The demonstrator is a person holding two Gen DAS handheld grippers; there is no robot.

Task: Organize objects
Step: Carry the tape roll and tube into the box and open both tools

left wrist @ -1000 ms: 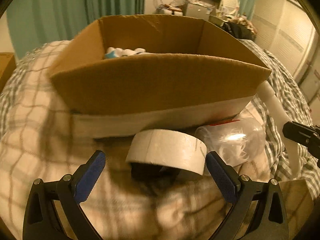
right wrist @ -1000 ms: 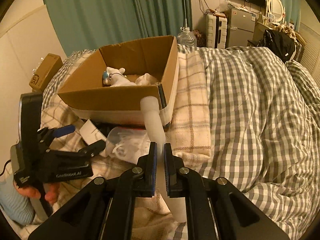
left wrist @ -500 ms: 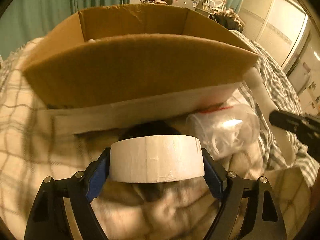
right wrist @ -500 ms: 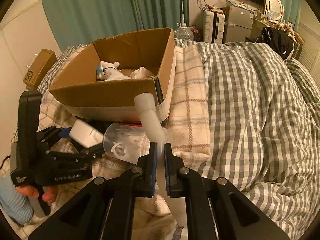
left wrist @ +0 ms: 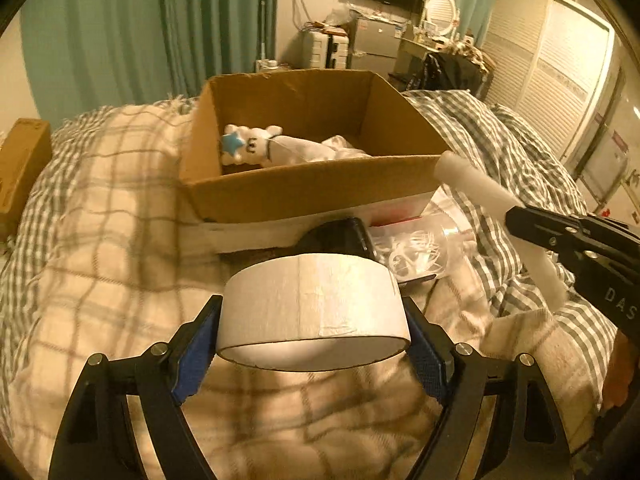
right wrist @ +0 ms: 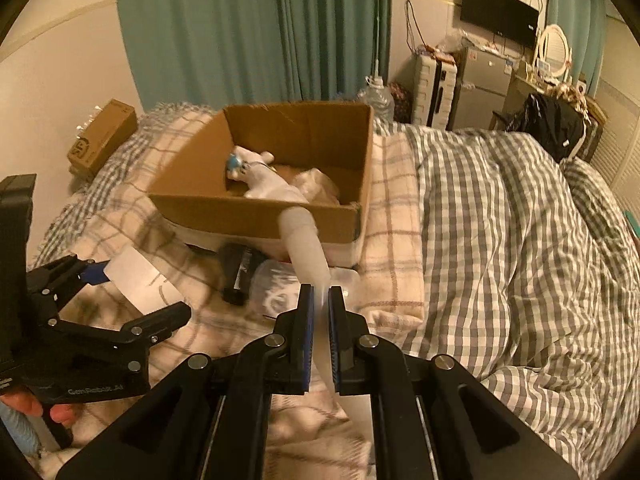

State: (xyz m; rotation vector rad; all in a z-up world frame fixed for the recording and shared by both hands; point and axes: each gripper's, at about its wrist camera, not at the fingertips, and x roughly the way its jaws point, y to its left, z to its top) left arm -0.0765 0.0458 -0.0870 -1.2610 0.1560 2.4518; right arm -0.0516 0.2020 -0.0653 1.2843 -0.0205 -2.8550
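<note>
Left gripper (left wrist: 314, 328) is clamping the tape roll (left wrist: 314, 308) between its blue pads and lifting it: a second ago the roll was lying on the blanket (left wrist: 104, 248) between spread fingers, now it is hanging clear, short of the box (left wrist: 312, 192). Pick is done; the drop is remaining. Roll is looking white, wide, rigid, seam facing the camera. Right gripper (right wrist: 319, 320) is pinching a white tube (right wrist: 304, 244), angled toward the box.
</note>
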